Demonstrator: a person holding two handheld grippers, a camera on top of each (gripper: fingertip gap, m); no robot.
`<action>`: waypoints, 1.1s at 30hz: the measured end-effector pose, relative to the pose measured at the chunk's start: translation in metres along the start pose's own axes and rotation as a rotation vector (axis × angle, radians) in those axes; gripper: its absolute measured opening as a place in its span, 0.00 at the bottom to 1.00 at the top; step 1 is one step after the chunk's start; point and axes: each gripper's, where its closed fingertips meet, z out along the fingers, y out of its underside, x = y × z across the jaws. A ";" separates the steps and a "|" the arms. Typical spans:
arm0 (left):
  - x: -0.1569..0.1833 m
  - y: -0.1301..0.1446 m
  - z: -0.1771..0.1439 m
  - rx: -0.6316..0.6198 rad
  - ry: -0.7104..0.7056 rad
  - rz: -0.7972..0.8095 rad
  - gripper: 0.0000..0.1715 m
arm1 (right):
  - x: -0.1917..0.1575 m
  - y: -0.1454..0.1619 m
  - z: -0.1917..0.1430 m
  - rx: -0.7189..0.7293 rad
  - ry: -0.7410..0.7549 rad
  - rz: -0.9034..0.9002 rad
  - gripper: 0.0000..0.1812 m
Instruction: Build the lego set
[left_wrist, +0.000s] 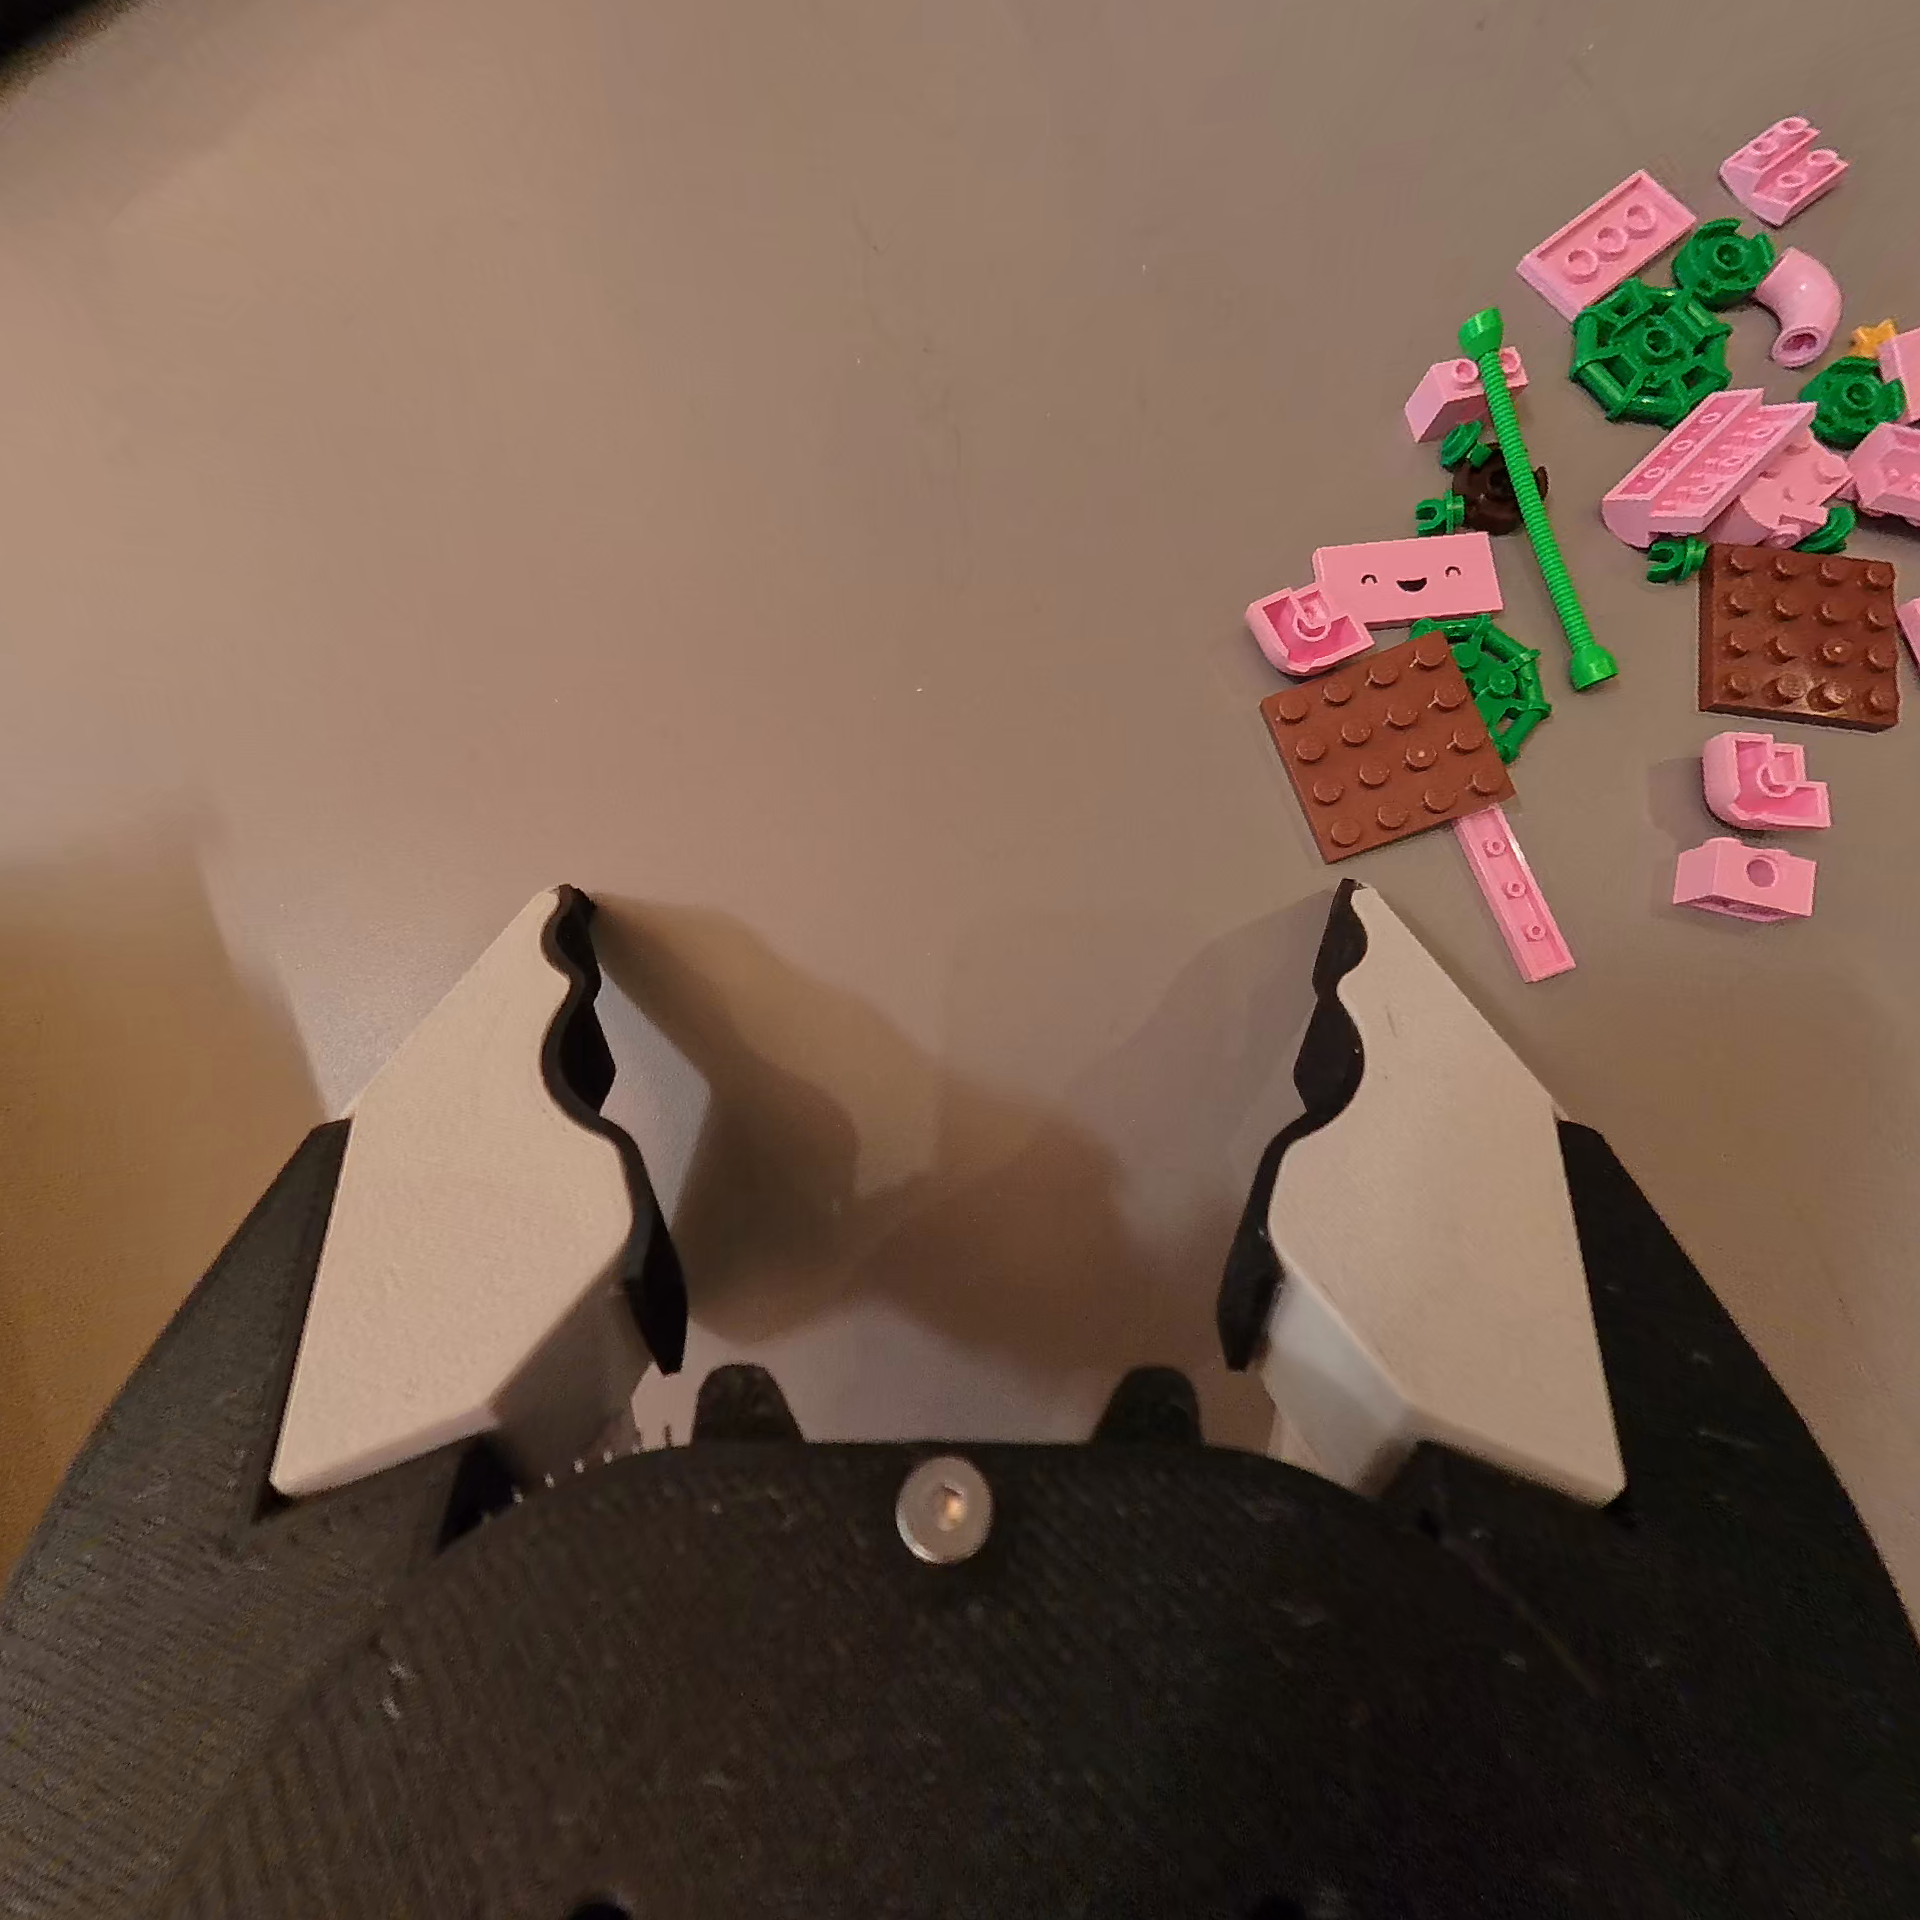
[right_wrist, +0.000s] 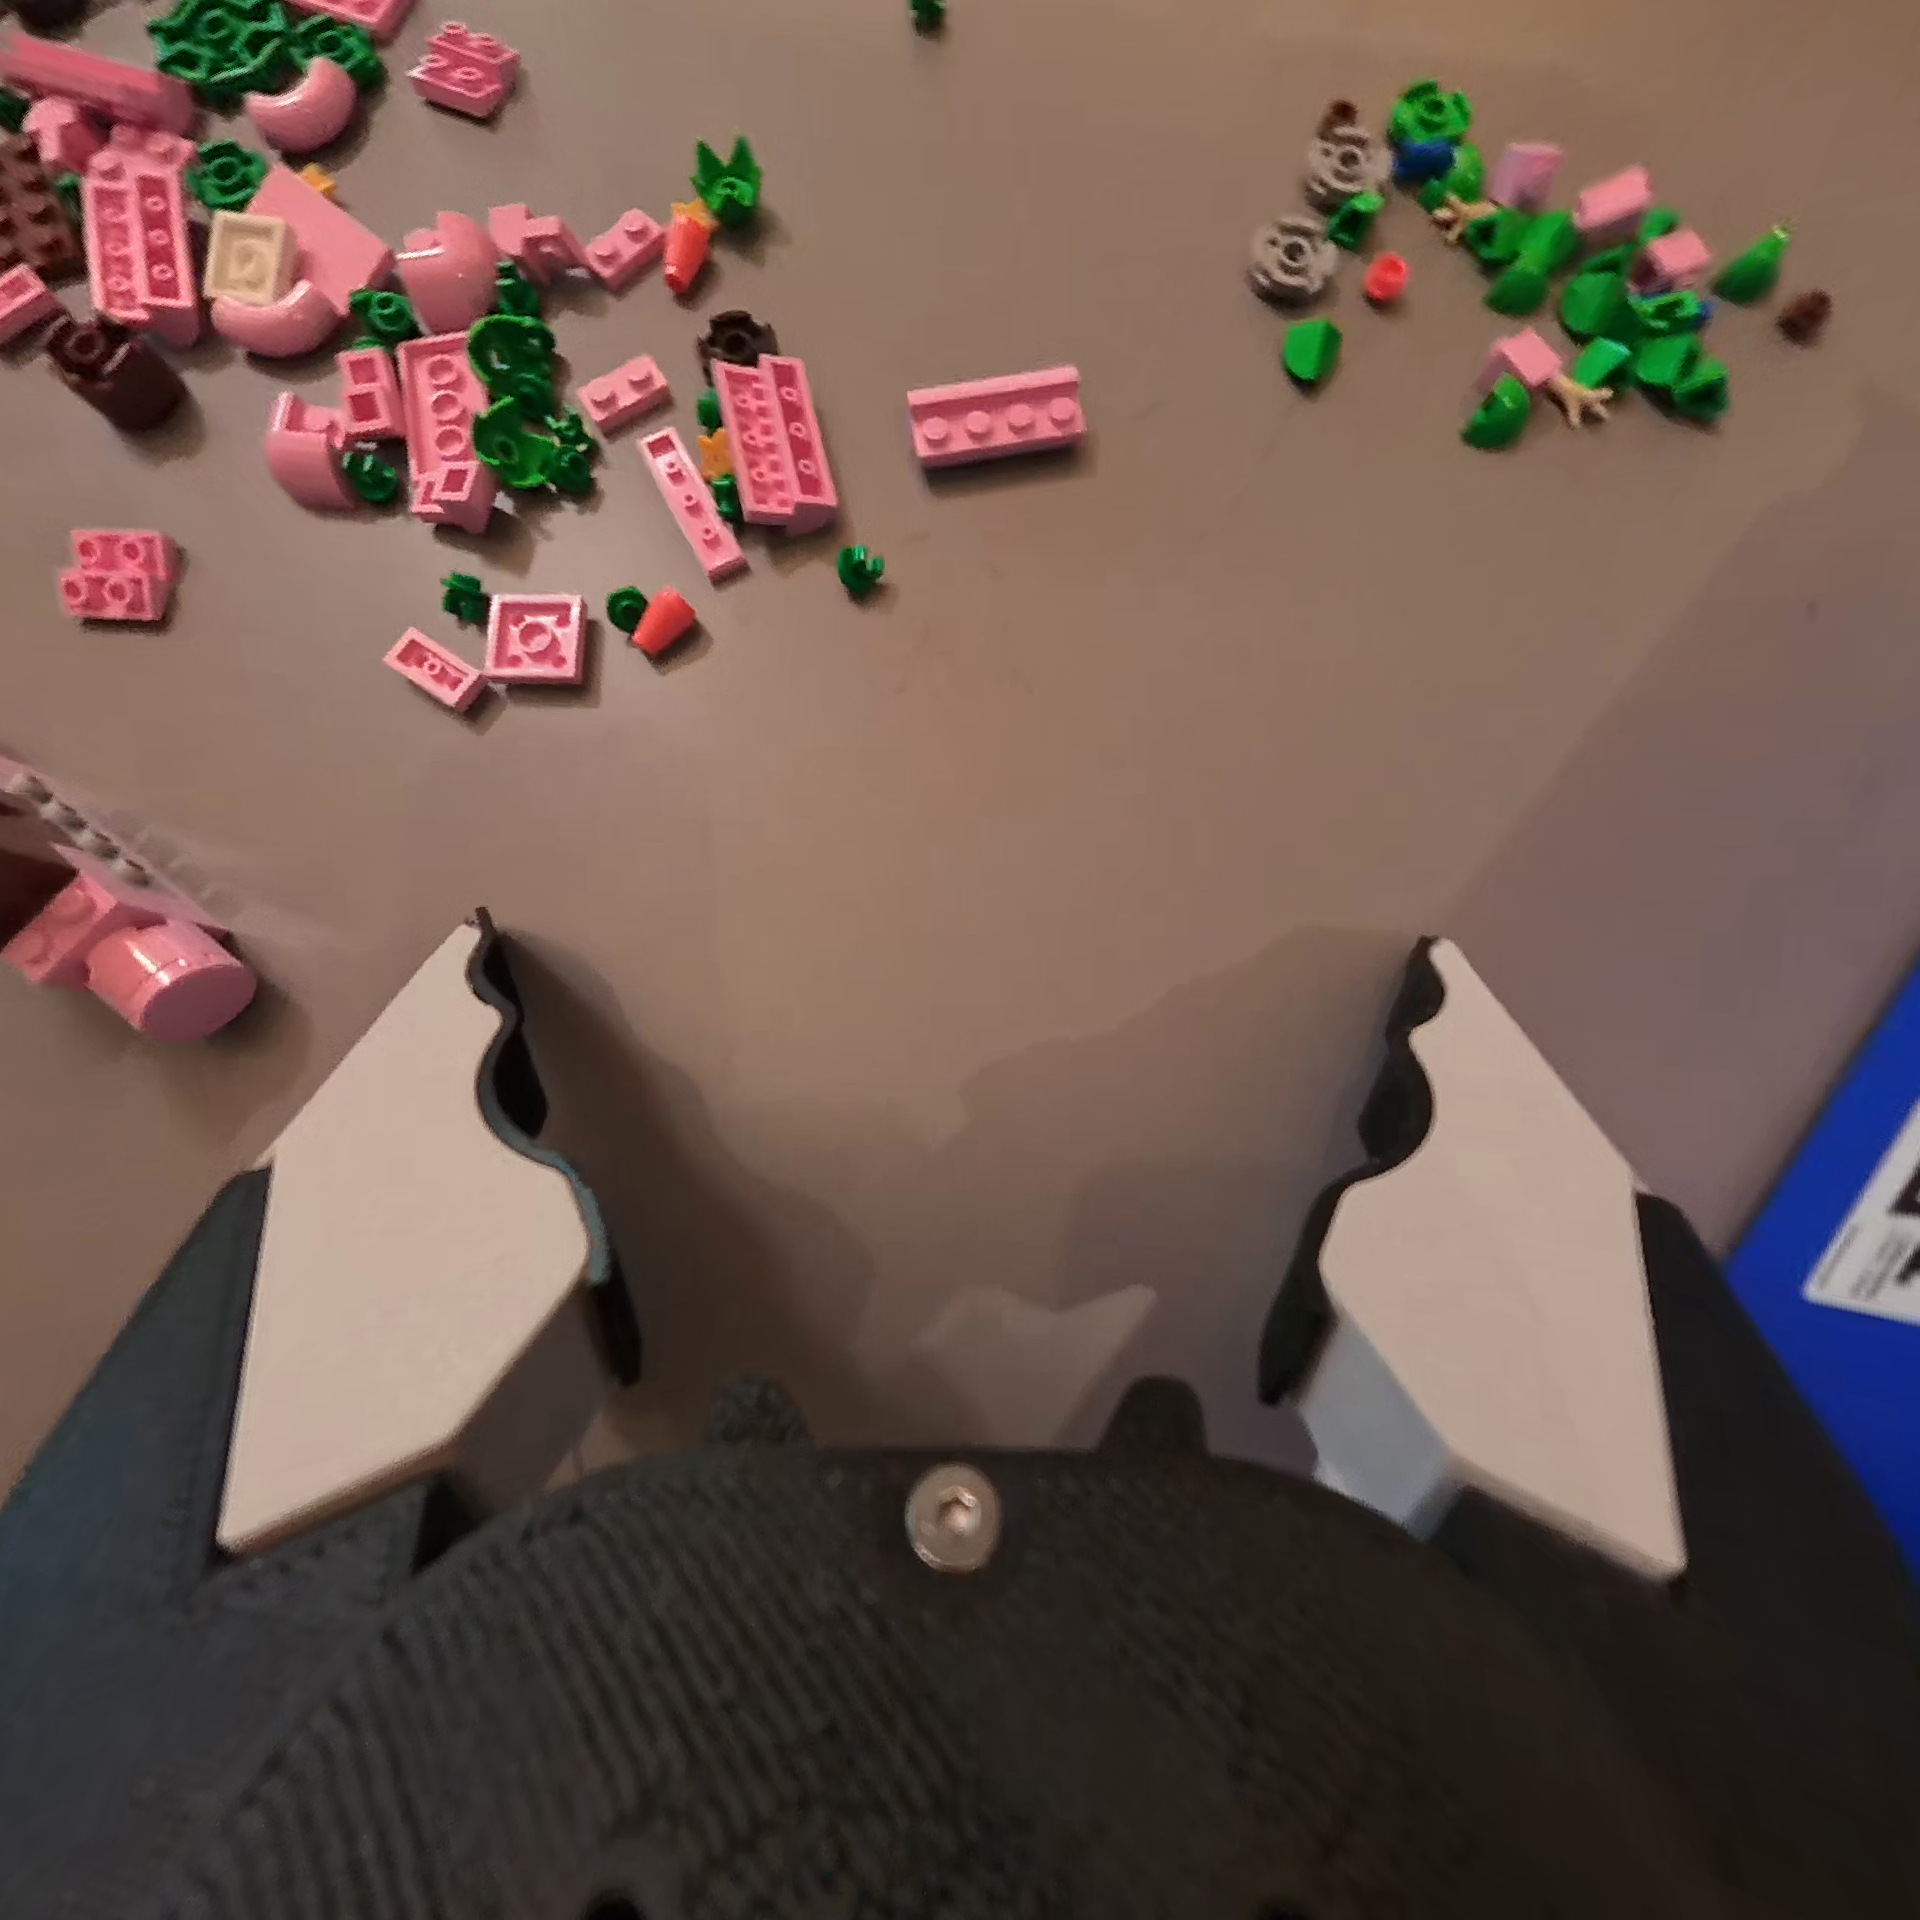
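Loose lego pieces lie on a grey-brown table. In the left wrist view a pile sits at the upper right: two brown square plates (left_wrist: 1387, 743) (left_wrist: 1806, 642), a pink tile with a printed face (left_wrist: 1405, 582), a green ribbed rod (left_wrist: 1536, 499), green wheel-like pieces (left_wrist: 1650, 348) and pink bricks. My left gripper (left_wrist: 961, 894) is open and empty over bare table, left of the pile. In the right wrist view pink and green pieces spread across the upper left, with a long pink brick (right_wrist: 995, 416) apart. My right gripper (right_wrist: 954, 927) is open and empty below them.
A second cluster of small green, grey and pink pieces (right_wrist: 1538, 270) lies at the upper right of the right wrist view. A partly built pink assembly (right_wrist: 125, 956) sits at the left edge. A blue sheet with a white label (right_wrist: 1839, 1226) lies at the right edge. The long pink brick (right_wrist: 995, 416) sits 10 centimeters or so from the ends of my right fingers.
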 end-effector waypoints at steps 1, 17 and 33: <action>0.000 0.000 0.000 -0.001 0.004 0.000 0.80 | 0.000 0.000 0.000 0.000 -0.001 -0.001 0.88; 0.029 -0.085 -0.061 0.336 0.031 0.145 0.27 | -0.024 -0.040 -0.014 0.066 -0.142 -0.138 0.34; 0.163 -0.136 0.014 0.315 0.424 0.358 0.24 | -0.035 -0.153 0.007 0.505 0.073 -0.398 0.22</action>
